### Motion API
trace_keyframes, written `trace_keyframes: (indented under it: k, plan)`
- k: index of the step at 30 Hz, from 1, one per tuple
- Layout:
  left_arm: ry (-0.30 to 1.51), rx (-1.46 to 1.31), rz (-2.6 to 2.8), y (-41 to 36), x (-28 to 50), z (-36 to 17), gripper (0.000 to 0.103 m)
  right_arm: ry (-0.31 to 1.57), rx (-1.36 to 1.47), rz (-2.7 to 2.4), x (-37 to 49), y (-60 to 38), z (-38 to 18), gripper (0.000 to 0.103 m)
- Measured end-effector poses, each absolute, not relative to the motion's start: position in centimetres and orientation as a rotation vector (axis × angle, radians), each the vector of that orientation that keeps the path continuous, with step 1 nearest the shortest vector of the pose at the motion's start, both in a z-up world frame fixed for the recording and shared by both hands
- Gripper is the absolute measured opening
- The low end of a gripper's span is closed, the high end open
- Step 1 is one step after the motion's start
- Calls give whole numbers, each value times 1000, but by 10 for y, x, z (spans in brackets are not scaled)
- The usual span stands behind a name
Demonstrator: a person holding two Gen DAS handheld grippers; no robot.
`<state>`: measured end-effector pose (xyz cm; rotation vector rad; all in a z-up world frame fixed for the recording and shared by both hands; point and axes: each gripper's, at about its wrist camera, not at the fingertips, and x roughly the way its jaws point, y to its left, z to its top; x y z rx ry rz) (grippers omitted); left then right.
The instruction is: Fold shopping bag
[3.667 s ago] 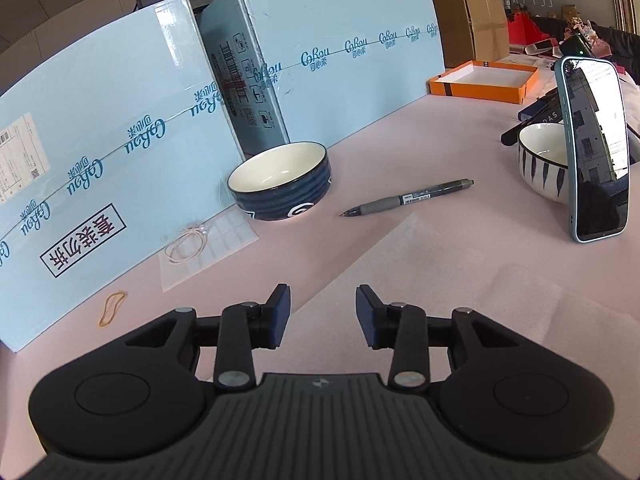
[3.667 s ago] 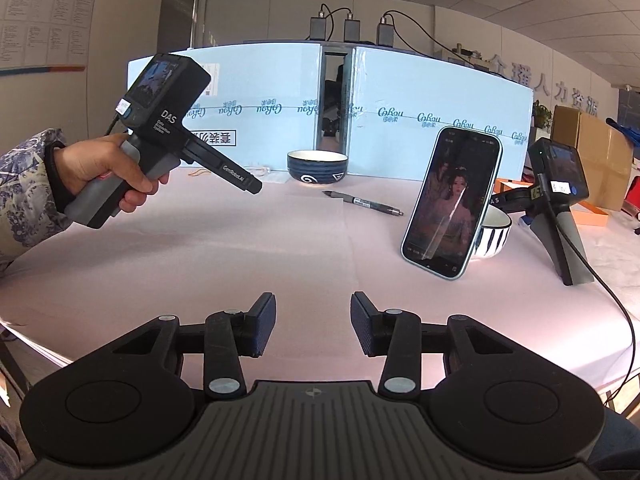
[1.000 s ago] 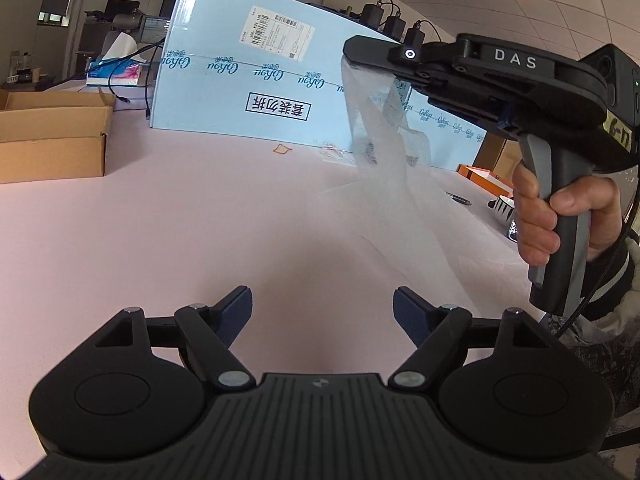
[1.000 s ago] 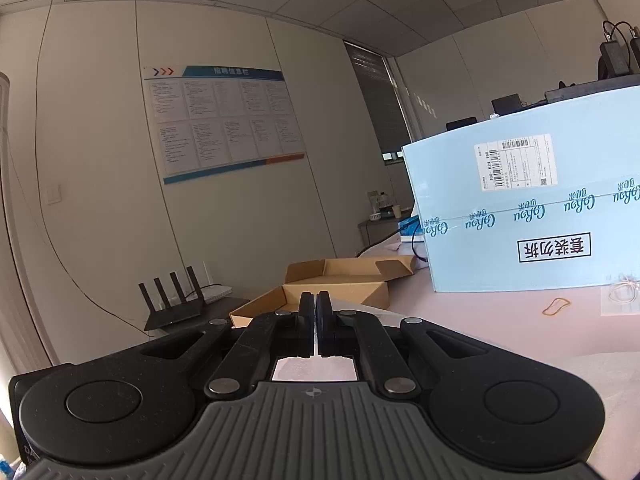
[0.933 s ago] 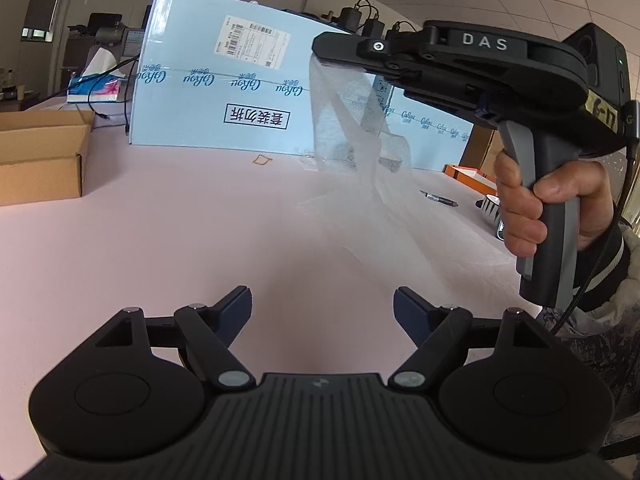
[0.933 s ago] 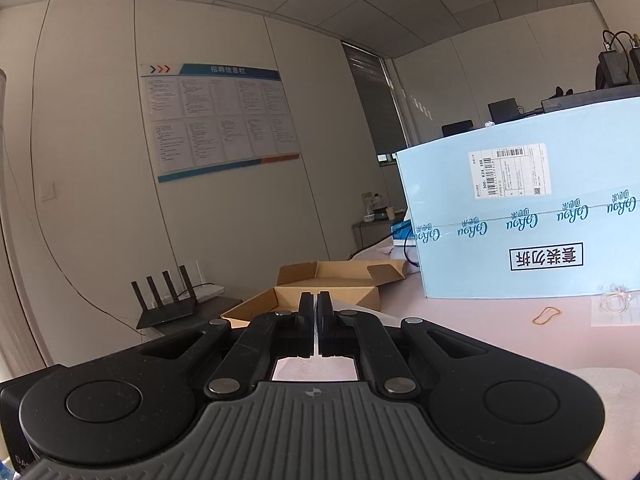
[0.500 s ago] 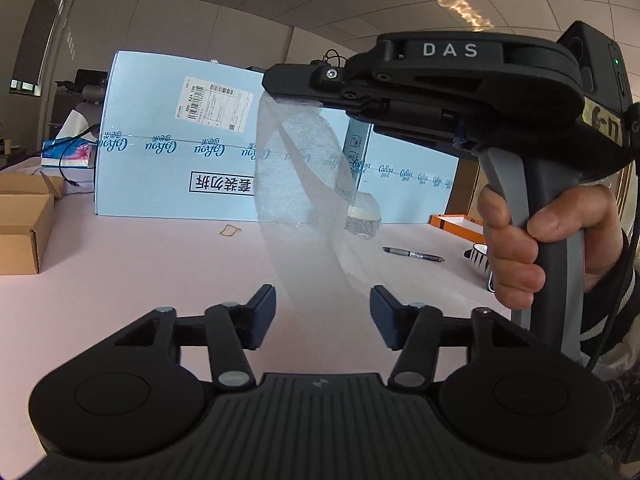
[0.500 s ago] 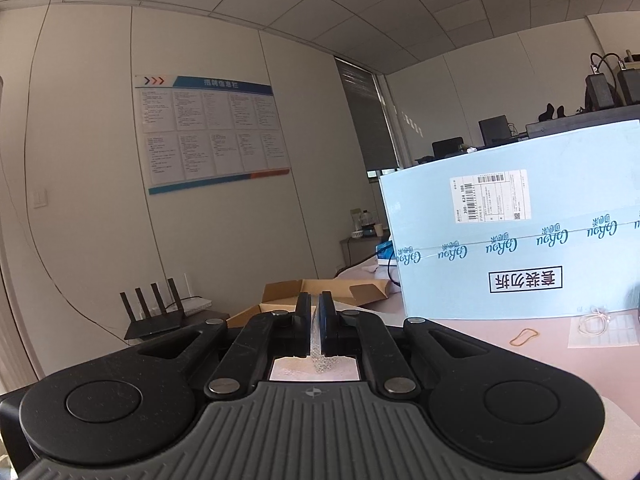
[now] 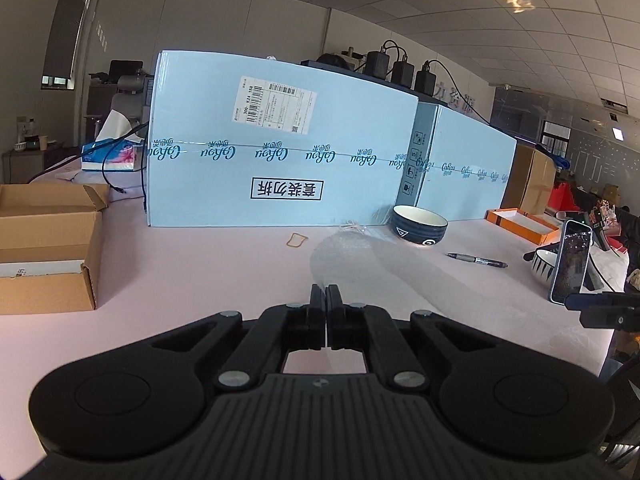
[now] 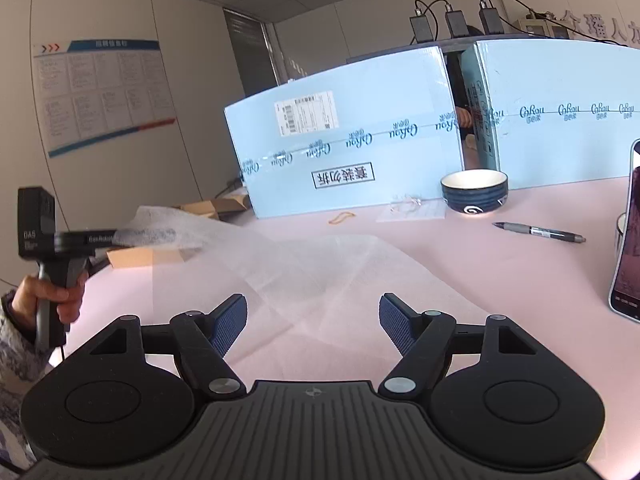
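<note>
The shopping bag [image 9: 352,252] is thin, translucent white plastic. My left gripper [image 9: 326,300] is shut on one edge of it, and the sheet runs forward from the pads down to the pink table. In the right wrist view the bag [image 10: 320,268] lies spread on the table, its left end lifted by the left gripper [image 10: 114,237], which a hand [image 10: 48,300] holds. My right gripper [image 10: 313,314] is low over the bag's near part. Its jaws are opening, and nothing is pinched between the blue pads [image 10: 230,326].
Two light-blue cartons [image 9: 280,168] wall off the back of the table. In front of them are a dark bowl [image 9: 420,230], a rubber band [image 9: 297,240] and a pen [image 9: 478,260]. A propped phone [image 9: 570,266] stands at the right. An open cardboard box [image 9: 44,248] sits at the left.
The right gripper held the bag's edge up, shut. The left gripper closed on that edge. The right gripper has since let go, opened and swung down toward the table.
</note>
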<state>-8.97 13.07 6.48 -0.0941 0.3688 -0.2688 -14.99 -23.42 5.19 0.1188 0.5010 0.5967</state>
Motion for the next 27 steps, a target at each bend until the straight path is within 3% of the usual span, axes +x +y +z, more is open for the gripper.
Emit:
trace_keyframes:
  k: [6, 20, 23, 27]
  plan:
    - [382, -48, -290, 115, -62, 89, 2, 553, 35, 629, -176, -219, 35, 71]
    - [378, 17, -182, 109, -41, 122, 18, 550, -154, 717, -162, -163, 4, 68]
    - [404, 4, -189, 110, -33, 115, 18, 546, -163, 719, -165, -167, 5, 58]
    - [454, -3, -201, 110, -24, 100, 21, 560, -176, 712, -165, -175, 9, 26]
